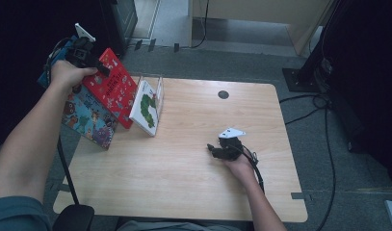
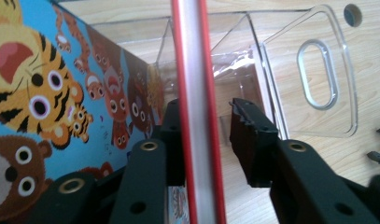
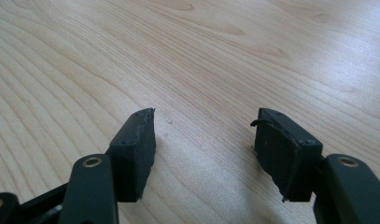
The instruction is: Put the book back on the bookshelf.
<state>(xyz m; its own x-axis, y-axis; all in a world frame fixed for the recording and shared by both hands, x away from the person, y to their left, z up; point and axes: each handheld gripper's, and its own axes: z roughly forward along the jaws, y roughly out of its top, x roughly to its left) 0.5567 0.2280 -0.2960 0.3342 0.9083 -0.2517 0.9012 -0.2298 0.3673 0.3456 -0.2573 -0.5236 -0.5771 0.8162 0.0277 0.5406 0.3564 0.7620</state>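
High view: left hand-held gripper (image 1: 104, 71) open around red book (image 1: 111, 86), cover lettering unreadable; right hand-held gripper (image 1: 212, 148) open

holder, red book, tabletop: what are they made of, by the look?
Holder: clear, glossy rigid plastic, probably acrylic; the wood shows through it, its edges catch light, and it has a cut-out handle slot.
Red book: glossy printed board cover with pale paper pages, seen edge-on between the left tongs.
Tabletop: light wood-grain, matte, likely laminate rather than solid wood.
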